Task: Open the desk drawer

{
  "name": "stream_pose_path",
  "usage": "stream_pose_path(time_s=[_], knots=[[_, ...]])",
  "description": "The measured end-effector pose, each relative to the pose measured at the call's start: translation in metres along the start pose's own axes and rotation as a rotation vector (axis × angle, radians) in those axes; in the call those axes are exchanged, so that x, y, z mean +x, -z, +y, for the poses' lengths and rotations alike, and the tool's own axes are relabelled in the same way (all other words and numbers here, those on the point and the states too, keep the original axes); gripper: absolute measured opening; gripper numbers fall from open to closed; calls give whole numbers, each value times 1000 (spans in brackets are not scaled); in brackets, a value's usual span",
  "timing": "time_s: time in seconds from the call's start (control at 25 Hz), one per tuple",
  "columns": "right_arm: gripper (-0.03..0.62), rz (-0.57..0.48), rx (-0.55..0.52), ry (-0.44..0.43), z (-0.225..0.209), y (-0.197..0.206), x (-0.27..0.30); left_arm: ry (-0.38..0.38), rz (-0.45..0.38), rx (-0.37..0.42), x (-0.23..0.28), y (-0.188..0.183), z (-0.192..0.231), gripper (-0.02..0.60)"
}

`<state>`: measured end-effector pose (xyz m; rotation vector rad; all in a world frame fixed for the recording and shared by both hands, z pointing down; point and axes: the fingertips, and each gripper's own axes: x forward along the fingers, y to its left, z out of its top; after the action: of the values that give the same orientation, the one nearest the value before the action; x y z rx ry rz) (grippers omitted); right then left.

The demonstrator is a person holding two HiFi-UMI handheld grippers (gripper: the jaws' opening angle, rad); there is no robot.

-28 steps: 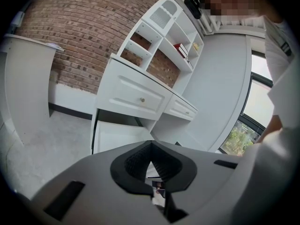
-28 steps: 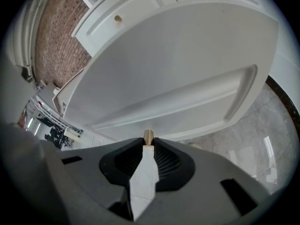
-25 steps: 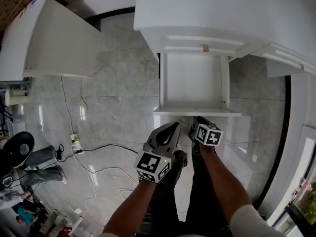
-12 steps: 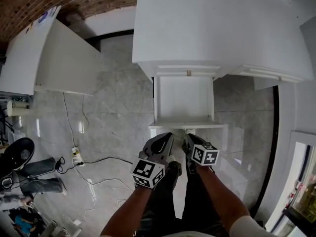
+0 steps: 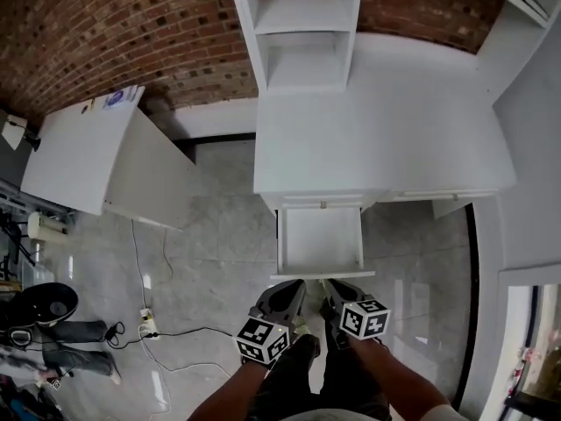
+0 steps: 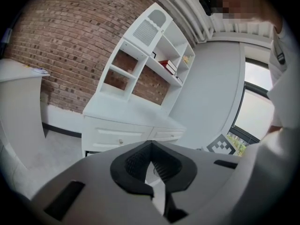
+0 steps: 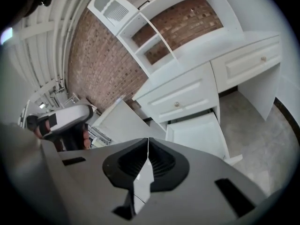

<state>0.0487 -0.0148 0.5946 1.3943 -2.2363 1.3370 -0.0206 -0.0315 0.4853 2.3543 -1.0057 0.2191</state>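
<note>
The white desk (image 5: 377, 147) stands against the brick wall, and its lower left drawer (image 5: 320, 239) is pulled out, open and empty. The same drawer (image 7: 199, 135) shows in the right gripper view below a closed drawer with a small knob (image 7: 176, 104). Both grippers hang side by side in front of the drawer's front edge, apart from it. My left gripper (image 5: 285, 298) (image 6: 150, 145) is shut with nothing in it. My right gripper (image 5: 337, 295) (image 7: 148, 139) has just been closing and is shut, nothing between its jaws.
A hutch with shelves (image 5: 302, 24) sits on the desk. A white panel (image 5: 88, 160) stands at the left. A power strip and cables (image 5: 147, 327) lie on the grey tile floor, with shoes (image 5: 44, 305) further left. A second closed drawer (image 7: 248, 64) is to the right.
Both grippers have risen and drawn back from the drawer's front edge. The head view has lifted, so the desk top, hutch and brick wall now show. The drawer stays open.
</note>
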Motion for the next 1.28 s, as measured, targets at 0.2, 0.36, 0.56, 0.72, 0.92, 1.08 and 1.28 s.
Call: stream_pose_path(time_s=[0.2,0.36,0.56,0.72,0.92,1.08,1.28], knots=[[20,-80,-103,-72,58,-62,-30,11,-54,16,-17,-53,-17,11],[20,-111,-161,-120,105,-92,-61,28,-98,29,-39,-95,-38,11],[20,-185,-229,-153,152,-135,-100,29,-131,46,-60,-141,-62,11],[20,-234,-290,-160,184,-164,-122,34,-149,68,-75,-173,-74,11],[19,-281,-326,-186,216,-197,-146,60,-190,91,-93,-215,-90,11],[18,-322,-345,-199,237,-225,-163,88,-229,120,-102,-248,-105,11],[18,-351,-379,-211,254,-240,-176,108,-234,147,-109,-267,-119,11]])
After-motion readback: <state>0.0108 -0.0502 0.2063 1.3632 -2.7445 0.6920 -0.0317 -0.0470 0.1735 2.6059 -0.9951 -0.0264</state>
